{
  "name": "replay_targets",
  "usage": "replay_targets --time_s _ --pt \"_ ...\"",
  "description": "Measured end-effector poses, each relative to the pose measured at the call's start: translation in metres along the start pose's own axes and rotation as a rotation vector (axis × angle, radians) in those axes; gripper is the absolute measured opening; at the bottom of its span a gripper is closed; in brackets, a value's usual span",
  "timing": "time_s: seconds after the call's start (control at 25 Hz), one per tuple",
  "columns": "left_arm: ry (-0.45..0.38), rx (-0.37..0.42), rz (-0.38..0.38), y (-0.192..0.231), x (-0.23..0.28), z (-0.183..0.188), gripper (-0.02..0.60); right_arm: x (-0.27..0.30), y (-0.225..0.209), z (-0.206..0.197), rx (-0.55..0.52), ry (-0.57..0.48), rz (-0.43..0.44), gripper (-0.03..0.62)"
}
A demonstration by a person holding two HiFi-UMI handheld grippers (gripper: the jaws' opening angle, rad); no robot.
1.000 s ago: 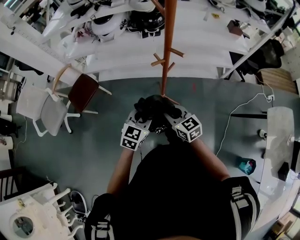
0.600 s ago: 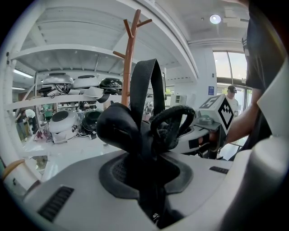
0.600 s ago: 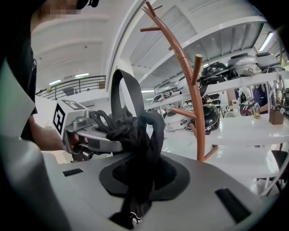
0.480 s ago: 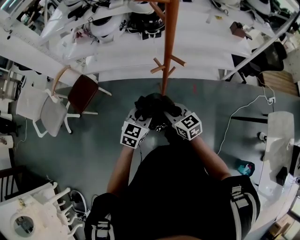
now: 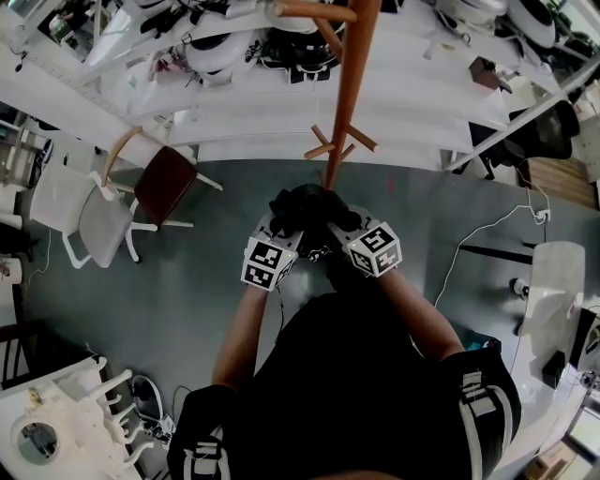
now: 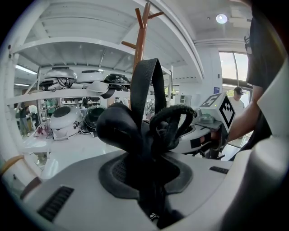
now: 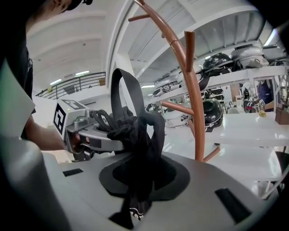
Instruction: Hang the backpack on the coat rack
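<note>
Backpack [image 5: 305, 208]: black fabric, bunched into a soft knot. It is carried clear of the floor in front of the person, between both tools and just on the near side of the rack's pole. It is on no peg yet.

Left tool [image 6: 150, 173]: clenched on a fold of the black fabric, which fills the gap between its pads. A flat webbing strap [image 6: 145, 85] stands up from the grip in a tall loop.

Right tool [image 7: 141, 178]: likewise clamped on bunched fabric, just right of the left tool. A cord-textured carry loop [image 6: 176, 119] arches beside the strap.

Coat rack [image 5: 347, 98]: brown wooden pole, upright, just on the far side of the backpack. Short angled lower pegs [image 5: 323, 145]; a longer upper peg [image 5: 314, 11] above them.

Handling, as judged:
- Light and limp, with no stiffness, so it will likely sag and fold wherever it is unsupported.
- The webbing looks smooth and may slide through loosely closed pads.
- Not fragile.
- Best hold: the strap or carry loop itself, gripped on either side of its crown, so the loop stays spread wide enough to drop over a peg.

Surroundings: chair with brown seat [image 5: 167, 183], left, well apart from the rack. Long white desk [image 5: 412, 122] behind the rack.
</note>
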State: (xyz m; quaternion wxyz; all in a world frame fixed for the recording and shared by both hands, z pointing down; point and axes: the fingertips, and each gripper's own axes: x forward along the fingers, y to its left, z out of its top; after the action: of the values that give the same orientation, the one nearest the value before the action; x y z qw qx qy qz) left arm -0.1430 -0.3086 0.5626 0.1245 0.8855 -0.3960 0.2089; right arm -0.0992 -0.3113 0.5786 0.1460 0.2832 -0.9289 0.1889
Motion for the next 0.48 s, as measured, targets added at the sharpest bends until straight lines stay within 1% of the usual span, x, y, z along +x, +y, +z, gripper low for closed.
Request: replay_targets --time_s 0.2,0.48 --pt "0.018 -0.014 0.011 0.01 0.013 -0.002 0.094 0.01 -0.014 0.0 -0.005 0.019 0.019 0.078" --pt "0.033 -0.006 -0.003 0.033 0.039 -0.005 0.094 0.031 -0.037 -0.003 0.016 0.041 0.006 0.078"
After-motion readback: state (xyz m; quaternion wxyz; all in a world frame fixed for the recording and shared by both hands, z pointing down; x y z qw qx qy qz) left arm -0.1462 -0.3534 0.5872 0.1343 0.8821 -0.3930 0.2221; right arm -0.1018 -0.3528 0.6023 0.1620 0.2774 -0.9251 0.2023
